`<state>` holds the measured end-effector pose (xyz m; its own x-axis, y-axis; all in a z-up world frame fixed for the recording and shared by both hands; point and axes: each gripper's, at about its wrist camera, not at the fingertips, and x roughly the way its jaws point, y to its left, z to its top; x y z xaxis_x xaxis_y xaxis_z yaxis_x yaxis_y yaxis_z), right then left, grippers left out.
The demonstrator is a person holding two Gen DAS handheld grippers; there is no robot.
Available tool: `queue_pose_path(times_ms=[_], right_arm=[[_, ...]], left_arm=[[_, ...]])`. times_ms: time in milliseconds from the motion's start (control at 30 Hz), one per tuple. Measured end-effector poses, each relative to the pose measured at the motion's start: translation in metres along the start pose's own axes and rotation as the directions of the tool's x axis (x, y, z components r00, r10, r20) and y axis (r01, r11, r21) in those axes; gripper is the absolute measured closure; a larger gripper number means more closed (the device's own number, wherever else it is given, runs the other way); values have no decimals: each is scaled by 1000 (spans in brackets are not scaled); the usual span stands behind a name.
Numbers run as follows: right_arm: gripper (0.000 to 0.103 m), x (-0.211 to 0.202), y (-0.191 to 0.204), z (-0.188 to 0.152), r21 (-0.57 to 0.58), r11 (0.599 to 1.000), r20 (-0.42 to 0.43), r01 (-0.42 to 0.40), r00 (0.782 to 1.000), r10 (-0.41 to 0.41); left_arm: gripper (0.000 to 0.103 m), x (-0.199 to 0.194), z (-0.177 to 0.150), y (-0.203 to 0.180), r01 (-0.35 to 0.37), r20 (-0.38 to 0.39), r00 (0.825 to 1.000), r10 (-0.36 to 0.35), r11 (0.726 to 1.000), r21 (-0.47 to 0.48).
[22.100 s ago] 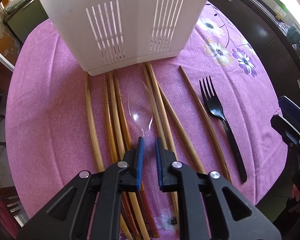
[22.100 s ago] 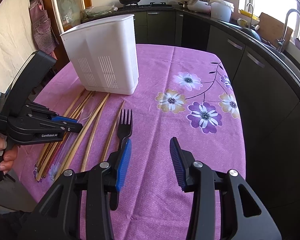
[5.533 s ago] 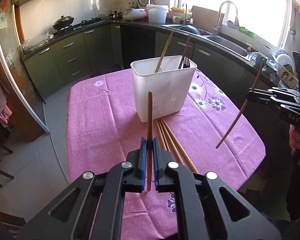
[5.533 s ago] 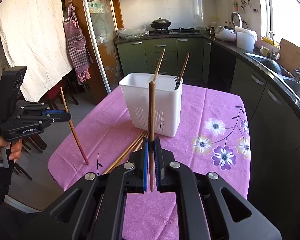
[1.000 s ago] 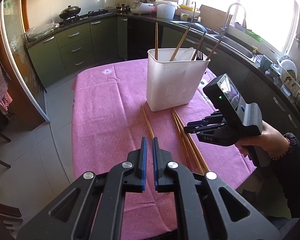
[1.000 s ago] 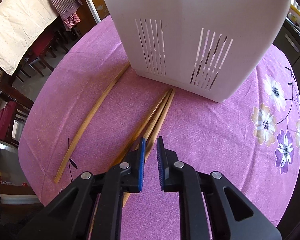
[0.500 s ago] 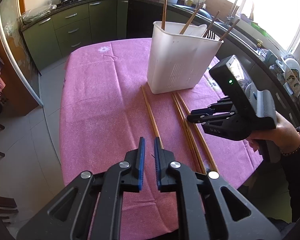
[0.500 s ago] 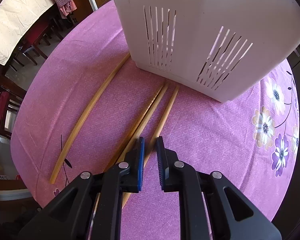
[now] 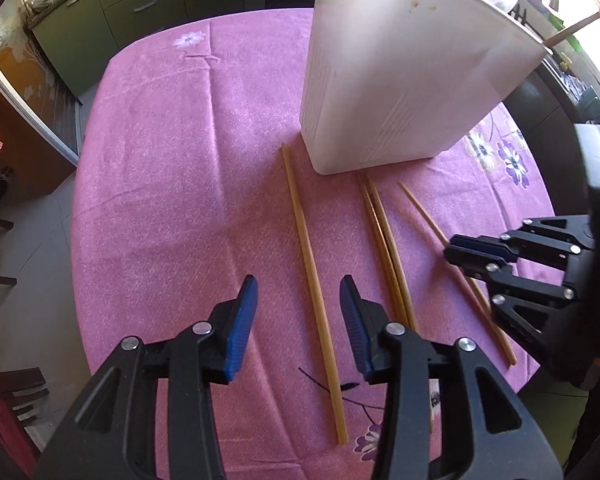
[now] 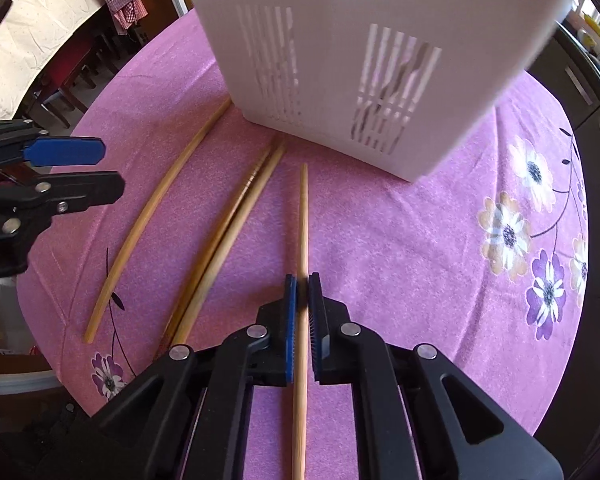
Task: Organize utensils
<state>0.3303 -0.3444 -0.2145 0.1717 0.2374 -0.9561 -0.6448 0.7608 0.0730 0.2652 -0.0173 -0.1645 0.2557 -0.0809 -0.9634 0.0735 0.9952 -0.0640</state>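
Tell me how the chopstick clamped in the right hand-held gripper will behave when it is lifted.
The chopstick looks thin, straight and wooden, so probably stiff and light. The right hand-held gripper pinches it well off its middle, so the long end towards the white utensil holder may droop or pivot. Its rounded, smooth shaft might slip if held loosely.

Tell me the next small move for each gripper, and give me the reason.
Probably: lift the right gripper, since its jaws are shut on a chopstick lying flat on the pink tablecloth. The left gripper, jaws opening, straddles the leftmost chopstick without touching, so it should likely lower and close. Both sticks belong in the white holder.
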Motion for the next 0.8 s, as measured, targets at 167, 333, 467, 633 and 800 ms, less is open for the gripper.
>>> queue_pose_path(times_ms=[167,333,467,633,800], right_arm=[[96,-14,-12,-17,19,999,47,-42,998,41],[96,-20,-25,-30,28,997,73,-78,994,76],[96,-20,-36,-36,34,994,85,-103,991,99],[96,-22,-48,-48,32,992,93,-119,989,115],[96,-38,-50,-53,26,993,128,-119,985,114]], left_arm=[[62,20,21,-11,-49,-26,998,49,999,8],[72,36,34,-18,-76,-52,996,75,997,-4],[87,45,40,-17,-98,-65,993,97,995,-20],[96,46,42,-15,-106,-63,993,104,994,-23],[97,42,38,-6,-78,-47,996,77,997,-29]])
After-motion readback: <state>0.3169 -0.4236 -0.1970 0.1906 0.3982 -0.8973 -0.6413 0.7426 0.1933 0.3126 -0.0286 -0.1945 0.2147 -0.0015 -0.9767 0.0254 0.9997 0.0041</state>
